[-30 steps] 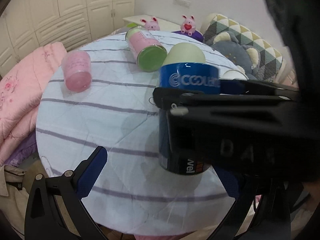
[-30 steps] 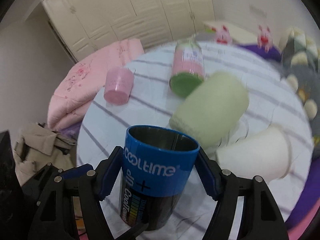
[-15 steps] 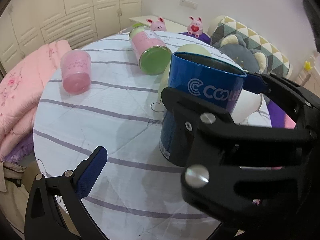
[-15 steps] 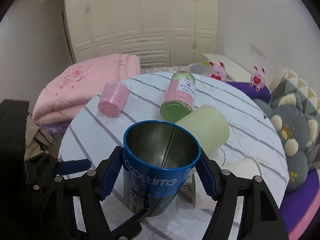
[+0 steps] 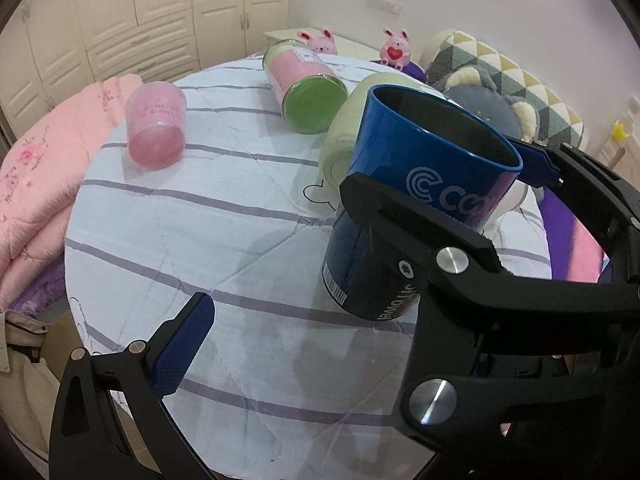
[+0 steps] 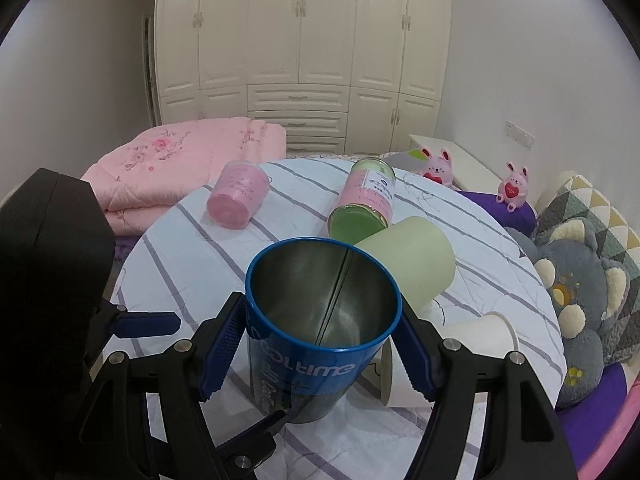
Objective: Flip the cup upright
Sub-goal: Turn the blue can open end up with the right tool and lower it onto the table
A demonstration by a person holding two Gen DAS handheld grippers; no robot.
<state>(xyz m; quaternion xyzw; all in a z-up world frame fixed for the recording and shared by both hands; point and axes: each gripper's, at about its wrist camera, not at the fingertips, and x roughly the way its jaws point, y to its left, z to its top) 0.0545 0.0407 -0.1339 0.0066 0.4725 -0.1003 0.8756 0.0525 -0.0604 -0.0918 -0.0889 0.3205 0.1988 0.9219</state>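
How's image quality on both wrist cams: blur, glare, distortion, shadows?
Left wrist: sharp, strong fisheye bending with dark corners; the right gripper holding the blue cup fills the right side; soft shadows on the tablecloth. Right wrist: sharp; wardrobe lines bow; mild sheen inside the cup, no harsh glare.

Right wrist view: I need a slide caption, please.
Right tongs grip the blue cup, mouth up, above the striped table among four cups lying on their sides.
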